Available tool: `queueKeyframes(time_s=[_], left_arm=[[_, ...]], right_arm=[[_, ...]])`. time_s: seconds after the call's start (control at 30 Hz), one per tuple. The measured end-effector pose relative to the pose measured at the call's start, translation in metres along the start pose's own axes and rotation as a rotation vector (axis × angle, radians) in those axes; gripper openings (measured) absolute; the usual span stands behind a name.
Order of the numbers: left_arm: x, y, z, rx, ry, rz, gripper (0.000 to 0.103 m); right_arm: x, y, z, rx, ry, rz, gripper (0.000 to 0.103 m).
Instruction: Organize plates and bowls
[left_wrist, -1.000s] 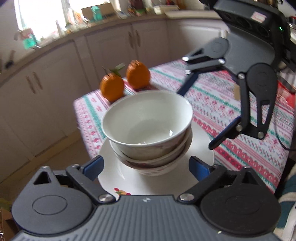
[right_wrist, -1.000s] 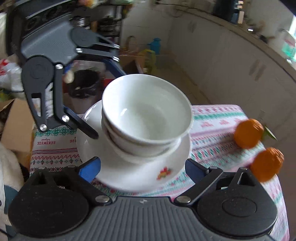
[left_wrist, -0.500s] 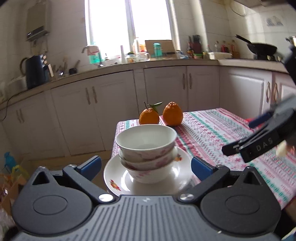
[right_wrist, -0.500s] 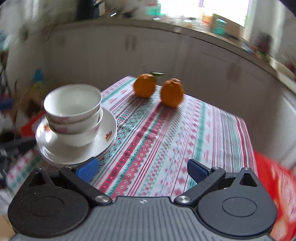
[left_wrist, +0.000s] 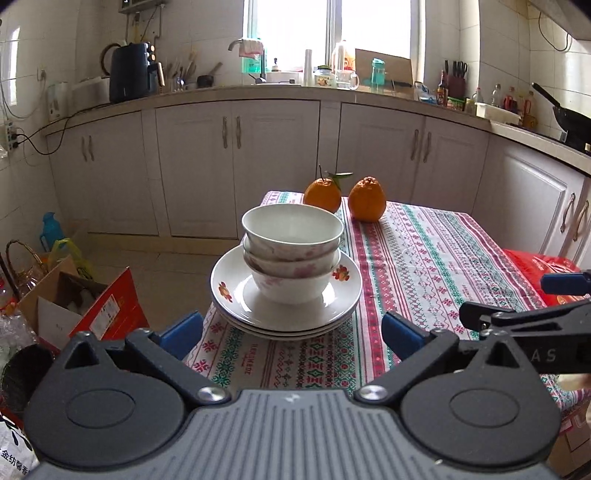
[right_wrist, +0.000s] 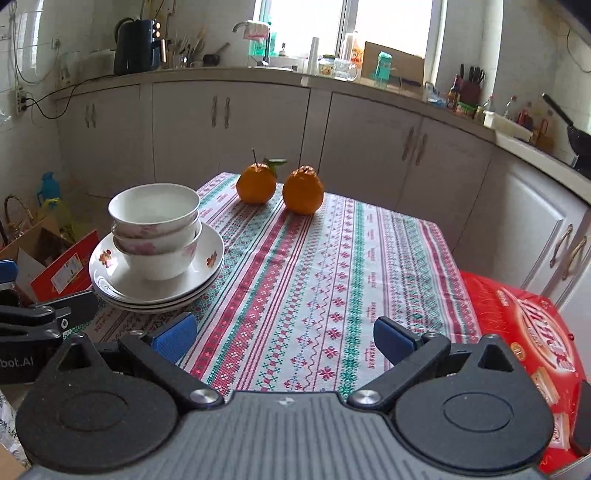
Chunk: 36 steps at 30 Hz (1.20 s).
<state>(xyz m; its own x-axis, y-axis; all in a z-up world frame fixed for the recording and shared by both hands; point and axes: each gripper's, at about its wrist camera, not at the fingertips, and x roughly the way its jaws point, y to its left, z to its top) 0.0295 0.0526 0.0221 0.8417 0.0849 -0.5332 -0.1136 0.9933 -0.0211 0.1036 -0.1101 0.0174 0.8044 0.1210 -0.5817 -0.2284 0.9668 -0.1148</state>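
Bowls (left_wrist: 291, 254) stacked on plates (left_wrist: 236, 310), beyond spread left fingers (left_wrist: 183, 332).

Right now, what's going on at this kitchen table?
Both handheld grippers are open and empty. The left gripper faces a stack of three bowls nested on stacked plates near the table's corner. The right gripper points over the patterned tablecloth. Two oranges sit untouched beyond. The tidying looks done.
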Motion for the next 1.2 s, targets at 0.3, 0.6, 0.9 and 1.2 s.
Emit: queueKeyframes(time_s=[0.3, 0.6, 0.9, 1.2], left_arm=[[-0.006, -0.002, 0.0, -0.027, -0.002, 0.029, 0.102], [-0.006, -0.002, -0.001, -0.038, 0.002, 0.051, 0.102], [-0.007, -0.003, -0.002, -0.041, 0.005, 0.056, 0.102], [-0.009, -0.004, -0.002, -0.044, 0.005, 0.053, 0.102]], right_arm=[[-0.011, 0.001, -0.005, 0.016, -0.023, -0.011, 0.103], [-0.012, 0.005, -0.005, 0.008, -0.03, -0.025, 0.103], [-0.013, 0.005, -0.006, 0.008, -0.032, -0.03, 0.103], [-0.014, 0.006, -0.006, 0.005, -0.036, -0.037, 0.103]])
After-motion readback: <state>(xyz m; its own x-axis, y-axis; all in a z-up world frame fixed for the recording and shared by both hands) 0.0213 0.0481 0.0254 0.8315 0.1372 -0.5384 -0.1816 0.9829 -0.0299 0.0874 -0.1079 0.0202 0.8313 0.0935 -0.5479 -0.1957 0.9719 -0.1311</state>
